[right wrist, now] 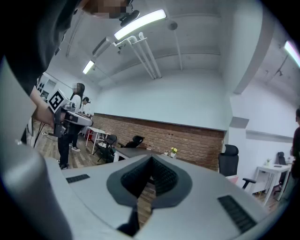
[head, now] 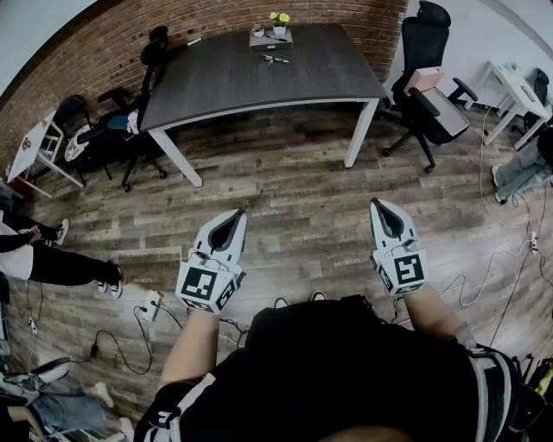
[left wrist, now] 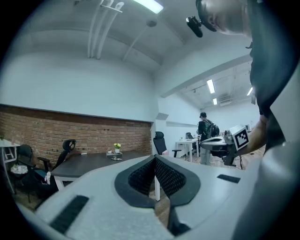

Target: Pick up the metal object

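While the small metal object (head: 276, 59) is lying well away on the dark, matte table (head: 225, 82), near a potted plant (head: 279, 24), the left gripper (head: 237, 216) and right gripper (head: 379, 207) are being held low over the wood-plank floor (head: 294, 190), seemingly ahead of any approach. Both pairs of ribbed black fingers (left wrist: 140, 177) are being held pressed together, empty.

The tabletop (head: 259, 78) is dark grey, the wall (head: 112, 34) red-brown brick, the floor (head: 294, 198) streaky brown planks, the flowers (head: 279, 17) yellow, and the left gripper (head: 239, 212) and right gripper (head: 377, 204) pale grey with black-and-white square markers.
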### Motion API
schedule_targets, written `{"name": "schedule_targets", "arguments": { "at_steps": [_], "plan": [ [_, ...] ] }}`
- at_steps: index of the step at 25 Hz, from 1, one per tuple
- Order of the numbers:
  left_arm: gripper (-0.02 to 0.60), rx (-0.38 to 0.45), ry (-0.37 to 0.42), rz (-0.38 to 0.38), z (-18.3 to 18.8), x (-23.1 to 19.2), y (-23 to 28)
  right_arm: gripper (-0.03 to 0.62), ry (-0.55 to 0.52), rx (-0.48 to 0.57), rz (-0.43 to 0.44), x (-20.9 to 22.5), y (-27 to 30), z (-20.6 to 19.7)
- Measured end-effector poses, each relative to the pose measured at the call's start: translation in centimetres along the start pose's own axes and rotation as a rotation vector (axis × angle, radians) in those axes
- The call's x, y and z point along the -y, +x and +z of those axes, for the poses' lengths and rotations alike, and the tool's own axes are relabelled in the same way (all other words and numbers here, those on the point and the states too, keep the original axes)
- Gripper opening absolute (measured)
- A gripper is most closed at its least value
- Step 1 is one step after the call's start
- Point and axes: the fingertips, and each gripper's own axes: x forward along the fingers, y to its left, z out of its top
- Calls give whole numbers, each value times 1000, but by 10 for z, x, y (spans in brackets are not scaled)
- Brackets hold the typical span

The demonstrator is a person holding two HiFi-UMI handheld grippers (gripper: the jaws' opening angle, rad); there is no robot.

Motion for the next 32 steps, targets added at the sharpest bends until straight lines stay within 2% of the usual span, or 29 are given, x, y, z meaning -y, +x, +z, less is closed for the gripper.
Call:
{"name": "schedule_targets", "arguments": {
  "at_steps": [13,23,28,32],
  "plan": [
    [8,11,-23,-10,-9,-30,3,-5,2,-9,-19,-17,24,0],
    [8,-26,-48,-38,-30,-67,3,-6,56,-12,-38,-28,57,-4],
    [8,-49,-57,-61,-39,-93,27,-6,62,-50,-43,-28,84,-17],
    [8,-52,-31,-71,-41,-121,73,-5,84,-53,-38,-6,132,-30]
  ]
}}
